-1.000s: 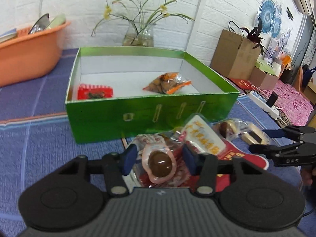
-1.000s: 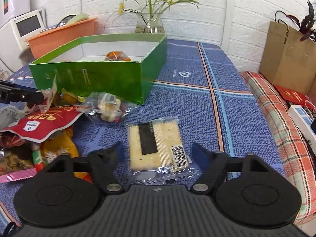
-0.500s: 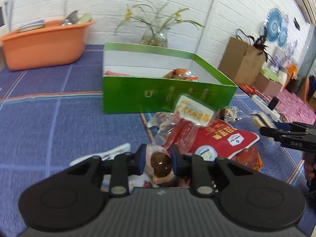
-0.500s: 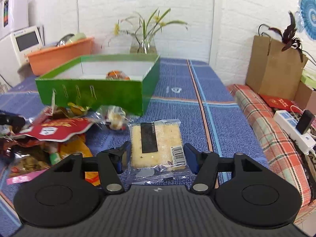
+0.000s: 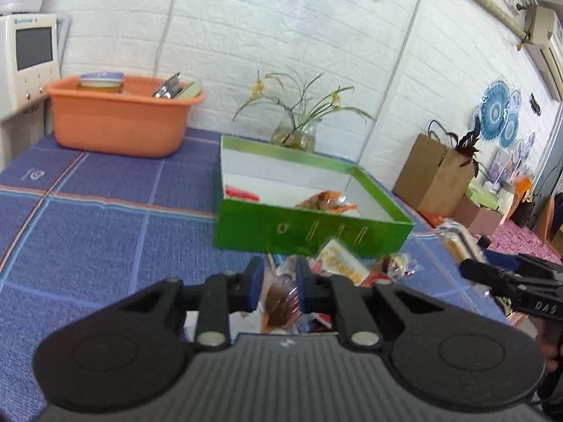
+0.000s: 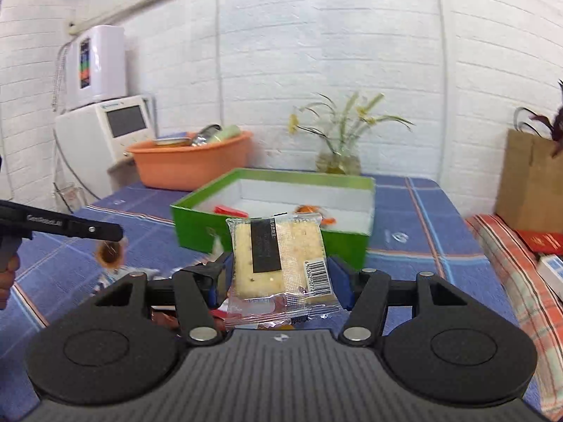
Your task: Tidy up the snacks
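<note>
Two grippers each carry a snack above the blue checked tablecloth (image 5: 88, 218). The left gripper (image 5: 279, 286) has its blue fingers still drawing together on a small clear packet with a brown egg (image 5: 278, 304) inside; the packet sits pinched between the pads. The right wrist view shows that same packet from the side, hanging under the left gripper's black fingertip (image 6: 105, 234) clear of the cloth, which the left view cannot show. The right gripper (image 6: 279, 279) stands wide, its pads pressed on both edges of a clear-wrapped cracker pack (image 6: 278, 256) with a black label and a barcode, held upright and lifted. In the left view that pack is only a blur at the right gripper's tip. A green box (image 5: 309, 230) with a white inside sits further back on the cloth, holding a red packet (image 6: 230, 211) and an orange-trimmed packet (image 5: 327, 201). Only the left view shows the loose pile of snacks (image 5: 355, 269) lying just in front of the box. An orange tub (image 5: 119, 119) and a vase of flowers (image 6: 337, 161) stand by the white brick wall.
</note>
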Motion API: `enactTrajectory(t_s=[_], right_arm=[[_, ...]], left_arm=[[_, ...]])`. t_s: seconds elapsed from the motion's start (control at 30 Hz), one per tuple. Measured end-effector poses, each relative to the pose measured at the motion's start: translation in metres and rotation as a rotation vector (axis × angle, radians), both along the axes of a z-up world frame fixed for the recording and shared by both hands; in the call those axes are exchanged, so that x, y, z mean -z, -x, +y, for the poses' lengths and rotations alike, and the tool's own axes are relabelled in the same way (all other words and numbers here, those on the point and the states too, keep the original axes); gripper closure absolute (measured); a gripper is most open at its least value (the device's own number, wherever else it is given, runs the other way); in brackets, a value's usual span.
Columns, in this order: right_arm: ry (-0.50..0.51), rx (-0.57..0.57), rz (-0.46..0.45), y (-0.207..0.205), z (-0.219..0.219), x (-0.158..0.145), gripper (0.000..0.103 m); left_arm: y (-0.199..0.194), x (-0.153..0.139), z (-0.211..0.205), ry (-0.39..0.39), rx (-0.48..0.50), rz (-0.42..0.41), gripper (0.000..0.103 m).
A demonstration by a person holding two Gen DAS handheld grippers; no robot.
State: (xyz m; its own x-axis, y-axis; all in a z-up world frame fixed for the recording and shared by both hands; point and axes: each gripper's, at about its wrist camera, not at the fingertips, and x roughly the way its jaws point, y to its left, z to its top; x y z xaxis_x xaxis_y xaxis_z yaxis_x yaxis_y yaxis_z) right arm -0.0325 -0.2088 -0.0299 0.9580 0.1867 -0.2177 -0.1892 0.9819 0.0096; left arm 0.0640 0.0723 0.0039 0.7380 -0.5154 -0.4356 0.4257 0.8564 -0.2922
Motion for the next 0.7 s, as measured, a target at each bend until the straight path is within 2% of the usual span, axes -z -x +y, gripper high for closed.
enactTrajectory(t_s=[0.2, 0.3, 0.33, 0.37, 0.4, 0.43, 0.5, 0.6, 0.7], right_arm=[[-0.055, -0.054, 0.001, -0.018, 0.016, -0.009, 0.007], [-0.079, -0.056, 0.014, -0.016, 0.015, -0.006, 0.007], [-0.072, -0.05, 0.017, -0.014, 0.015, -0.003, 0.007], [-0.066, -0.045, 0.023, -0.013, 0.014, -0.001, 0.007], [-0.063, -0.041, 0.029, -0.012, 0.013, 0.0, 0.007], [-0.065, -0.038, 0.036, -0.011, 0.011, 0.002, 0.007], [-0.071, -0.031, 0.046, -0.01, 0.009, 0.004, 0.007], [-0.083, -0.025, 0.056, -0.01, 0.006, 0.008, 0.007], [-0.089, -0.032, 0.059, -0.01, 0.004, 0.01, 0.007]], left_arm=[[-0.007, -0.015, -0.005, 0.0, 0.015, -0.045, 0.096], [-0.002, -0.008, -0.003, -0.082, 0.019, -0.023, 0.096], [0.001, -0.004, -0.005, -0.111, 0.037, -0.011, 0.09], [0.004, 0.001, -0.009, -0.144, 0.051, -0.002, 0.079], [0.006, 0.006, -0.013, -0.171, 0.072, 0.006, 0.052], [0.008, 0.009, -0.018, -0.183, 0.093, 0.002, 0.048], [0.009, 0.012, -0.027, -0.173, 0.12, -0.002, 0.047], [0.001, 0.017, -0.039, -0.176, 0.106, -0.026, 0.047], [-0.021, 0.036, -0.055, -0.305, 0.124, 0.013, 0.047]])
